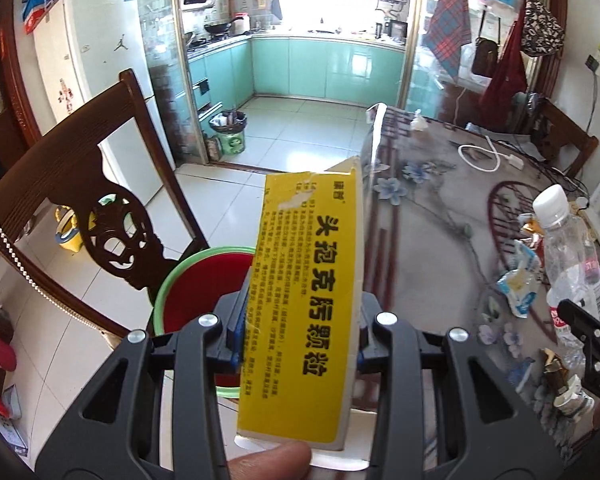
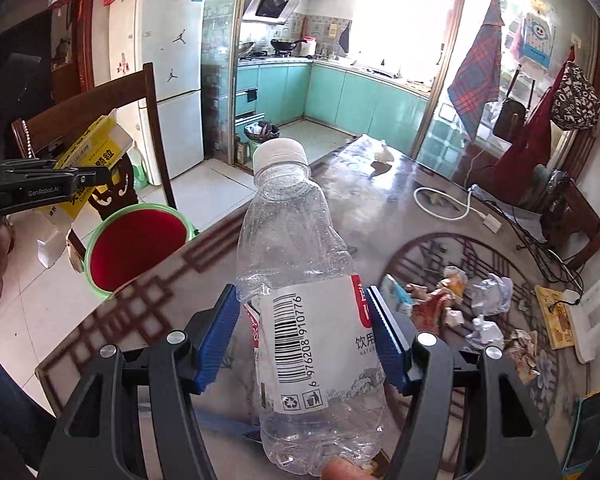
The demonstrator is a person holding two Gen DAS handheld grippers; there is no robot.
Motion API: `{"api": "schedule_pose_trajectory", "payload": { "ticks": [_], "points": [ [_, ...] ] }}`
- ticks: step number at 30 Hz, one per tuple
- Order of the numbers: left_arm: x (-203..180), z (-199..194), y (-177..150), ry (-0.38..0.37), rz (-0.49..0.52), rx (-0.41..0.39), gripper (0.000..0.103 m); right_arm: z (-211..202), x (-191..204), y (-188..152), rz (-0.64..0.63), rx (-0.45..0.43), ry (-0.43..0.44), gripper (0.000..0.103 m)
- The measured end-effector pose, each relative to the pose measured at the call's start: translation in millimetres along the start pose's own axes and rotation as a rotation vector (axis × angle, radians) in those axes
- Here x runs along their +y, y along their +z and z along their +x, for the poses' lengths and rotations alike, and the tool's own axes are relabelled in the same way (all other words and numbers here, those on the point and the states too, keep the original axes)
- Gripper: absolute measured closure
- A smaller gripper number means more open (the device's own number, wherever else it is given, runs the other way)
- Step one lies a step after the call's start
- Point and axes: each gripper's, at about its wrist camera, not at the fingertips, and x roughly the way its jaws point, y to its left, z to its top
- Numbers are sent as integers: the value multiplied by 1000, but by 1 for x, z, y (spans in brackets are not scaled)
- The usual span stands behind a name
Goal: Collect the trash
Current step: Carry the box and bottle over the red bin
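My left gripper (image 1: 300,332) is shut on a yellow medicine box (image 1: 304,300) and holds it above a green-rimmed bin with a red liner (image 1: 204,280), beside the table edge. The box also shows in the right wrist view (image 2: 92,160), over the bin (image 2: 136,244). My right gripper (image 2: 304,340) is shut on a clear empty plastic bottle (image 2: 300,320) with a white cap, held upright above the table. The bottle also shows in the left wrist view (image 1: 572,264). Crumpled wrappers (image 2: 460,304) lie on the table to the right.
A dark wooden chair (image 1: 100,208) stands left of the bin. The glass-topped patterned table (image 2: 340,200) carries a white cable (image 2: 448,204), a white power strip (image 2: 592,320) and a small yellow booklet (image 2: 556,316). A second bin (image 1: 228,132) stands at the kitchen doorway.
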Motion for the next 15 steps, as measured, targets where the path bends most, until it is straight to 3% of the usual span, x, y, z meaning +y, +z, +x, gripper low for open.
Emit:
{"api": "schedule_pose_trajectory", "payload": {
  "ticks": [8,15],
  "points": [
    [58,62,-6,83,-91,126,66,20,54,29,-42,-10,73,41],
    [72,109,-12,104,-89,213,66,29,81,45,-72,-8,101,41]
  ]
}}
